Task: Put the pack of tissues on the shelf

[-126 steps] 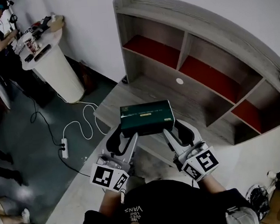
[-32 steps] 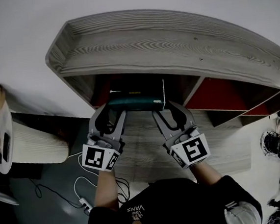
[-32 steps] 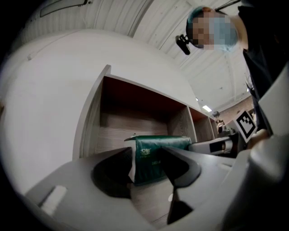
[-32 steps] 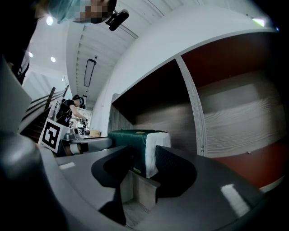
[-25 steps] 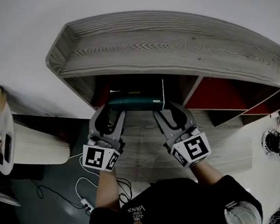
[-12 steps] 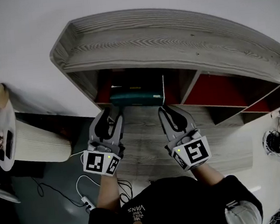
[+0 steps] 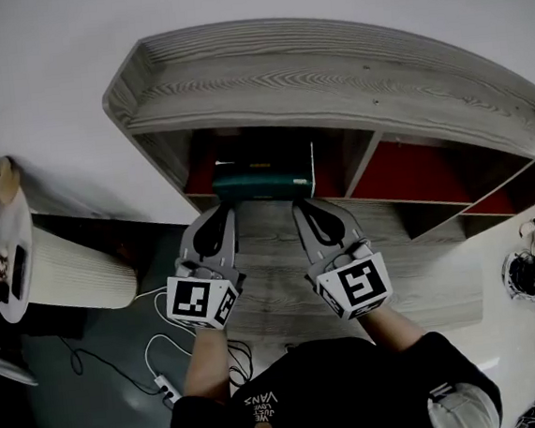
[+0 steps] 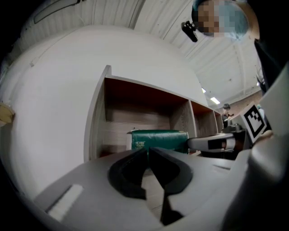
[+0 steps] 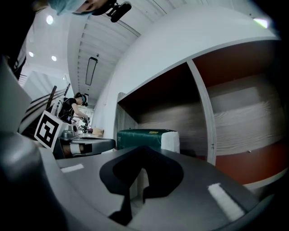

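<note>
The dark green pack of tissues [image 7: 262, 180] lies in the shelf's leftmost compartment, near its front edge, with nothing holding it. It also shows in the left gripper view as the green pack [image 8: 158, 139] and in the right gripper view [image 9: 144, 137]. My left gripper [image 7: 220, 213] hovers just in front of it over the lower board; its jaws are closing, tips almost together [image 8: 147, 149], nothing between them. My right gripper [image 7: 305, 206] sits beside it, shut and empty [image 9: 141, 148].
The grey wooden shelf [image 7: 329, 71] has red-backed compartments and a wide lower board [image 7: 284, 287]. A round white table [image 7: 13, 256] with small items stands at the left. A power strip and white cable [image 7: 167, 387] lie on the floor. Dark objects [image 7: 523, 273] sit at the right.
Both grippers let go of the pack's ends, drew back toward the person and brought their jaws together. The pack stayed in the compartment.
</note>
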Demonstrator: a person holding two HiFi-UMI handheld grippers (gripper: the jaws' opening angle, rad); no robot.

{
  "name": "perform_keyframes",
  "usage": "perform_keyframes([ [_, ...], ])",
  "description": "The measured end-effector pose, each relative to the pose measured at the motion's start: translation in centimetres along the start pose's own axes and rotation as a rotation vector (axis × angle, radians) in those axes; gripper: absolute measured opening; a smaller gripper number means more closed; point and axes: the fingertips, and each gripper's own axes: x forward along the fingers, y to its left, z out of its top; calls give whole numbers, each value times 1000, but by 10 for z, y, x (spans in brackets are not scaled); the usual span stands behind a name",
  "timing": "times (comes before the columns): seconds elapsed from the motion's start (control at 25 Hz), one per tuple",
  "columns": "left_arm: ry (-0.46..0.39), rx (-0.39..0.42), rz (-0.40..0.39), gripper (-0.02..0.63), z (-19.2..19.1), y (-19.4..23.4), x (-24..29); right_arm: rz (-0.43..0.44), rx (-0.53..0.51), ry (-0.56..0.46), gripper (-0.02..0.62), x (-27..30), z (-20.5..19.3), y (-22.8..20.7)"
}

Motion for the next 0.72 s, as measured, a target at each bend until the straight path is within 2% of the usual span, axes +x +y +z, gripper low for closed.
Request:
perform_keyframes([
  [0.72, 102, 22, 13, 59, -3, 14, 35, -58, -29, 34, 3, 26, -3, -18],
])
